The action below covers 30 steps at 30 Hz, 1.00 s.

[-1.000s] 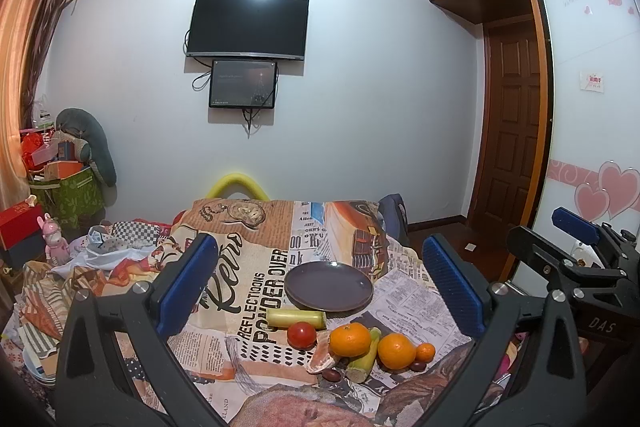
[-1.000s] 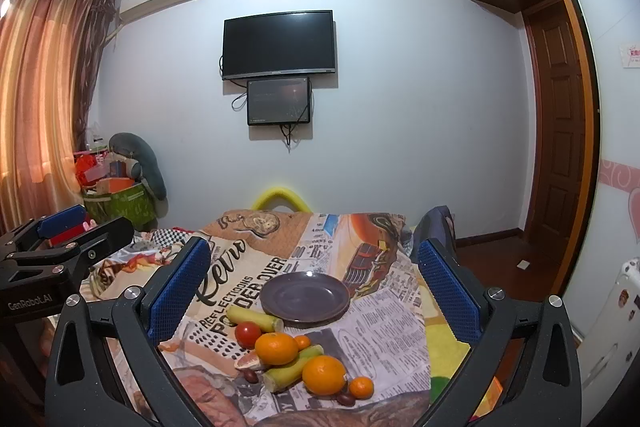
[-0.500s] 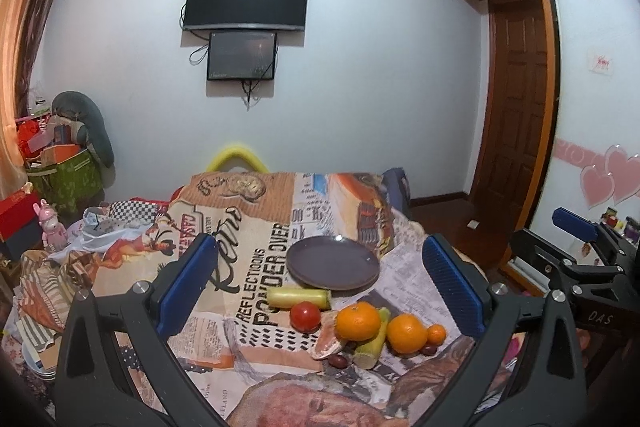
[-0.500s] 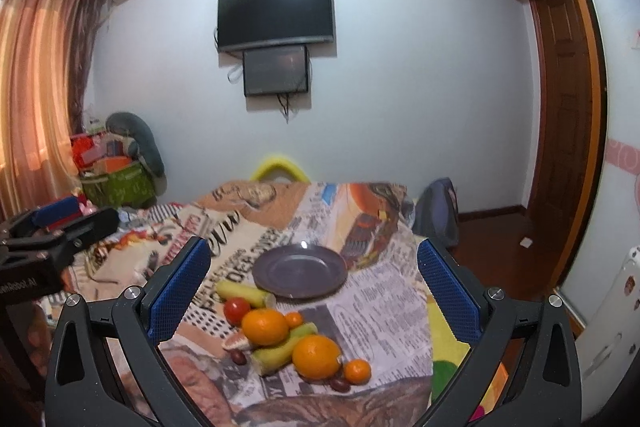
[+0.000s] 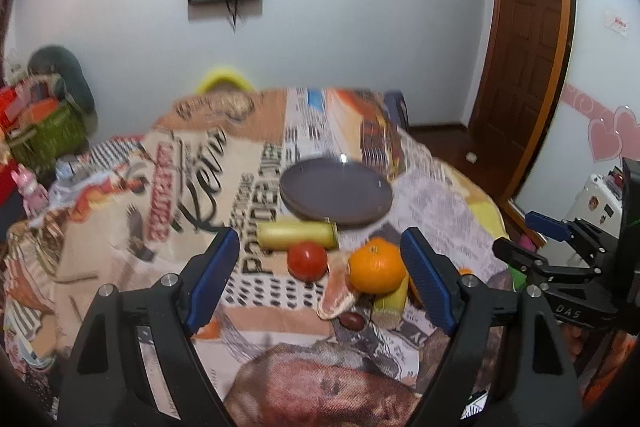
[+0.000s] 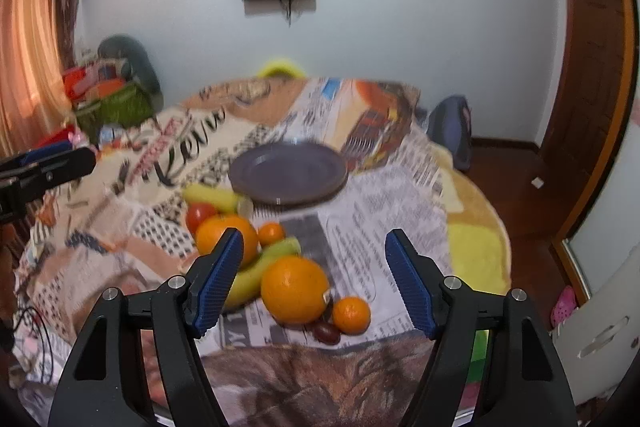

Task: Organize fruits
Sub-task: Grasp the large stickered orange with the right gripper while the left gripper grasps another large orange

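Observation:
An empty dark plate (image 5: 336,191) (image 6: 287,172) sits mid-table. In front of it lies a fruit cluster: a red tomato (image 5: 307,260) (image 6: 200,215), a yellow-green banana piece (image 5: 296,235), a large orange (image 5: 376,270) (image 6: 226,237), a second orange (image 6: 294,289), two small mandarins (image 6: 351,314) (image 6: 271,233), a banana (image 6: 260,269) and a dark date (image 6: 327,333). My left gripper (image 5: 320,279) is open and empty above the tomato. My right gripper (image 6: 314,279) is open and empty above the second orange.
A table (image 5: 120,219) covered by a printed newspaper-pattern cloth holds everything. A yellow chair back (image 5: 224,79) stands behind it. Cluttered boxes and bags (image 5: 40,123) are at the left, a wooden door (image 5: 524,47) at the right.
Both grippers have moved forward and tilted down toward the fruit, which now looks larger and nearer. Their jaws stand somewhat narrower than before. Nothing has been taken hold of.

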Available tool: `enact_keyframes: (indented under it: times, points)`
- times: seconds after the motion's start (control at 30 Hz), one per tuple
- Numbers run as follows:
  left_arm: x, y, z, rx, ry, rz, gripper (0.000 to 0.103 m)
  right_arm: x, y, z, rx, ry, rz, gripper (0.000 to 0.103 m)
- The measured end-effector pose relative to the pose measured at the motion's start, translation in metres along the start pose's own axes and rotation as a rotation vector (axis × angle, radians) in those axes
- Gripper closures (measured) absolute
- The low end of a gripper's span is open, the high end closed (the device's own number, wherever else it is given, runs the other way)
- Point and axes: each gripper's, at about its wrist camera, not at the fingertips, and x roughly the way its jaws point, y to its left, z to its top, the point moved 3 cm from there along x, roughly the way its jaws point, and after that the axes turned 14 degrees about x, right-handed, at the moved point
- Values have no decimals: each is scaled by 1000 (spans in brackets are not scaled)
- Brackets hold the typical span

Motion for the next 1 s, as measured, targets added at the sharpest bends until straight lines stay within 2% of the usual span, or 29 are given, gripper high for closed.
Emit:
enact_keyframes:
  times: [0.13,0.4,0.77,1.0]
  points:
    - [26,-2,-6,9,60,-9,20,25,-9,-9,9,88,20,33]
    - [70,-13,-22,10,170,-91,20,65,-15,-23,26,214,52,33]
    - [104,-28,-24,14,239,-180,20,97,-10,-29,4,288,104,33]
    - [122,-40,-22,32,264,-202,20,105,-13,-36,21,326,139,37]
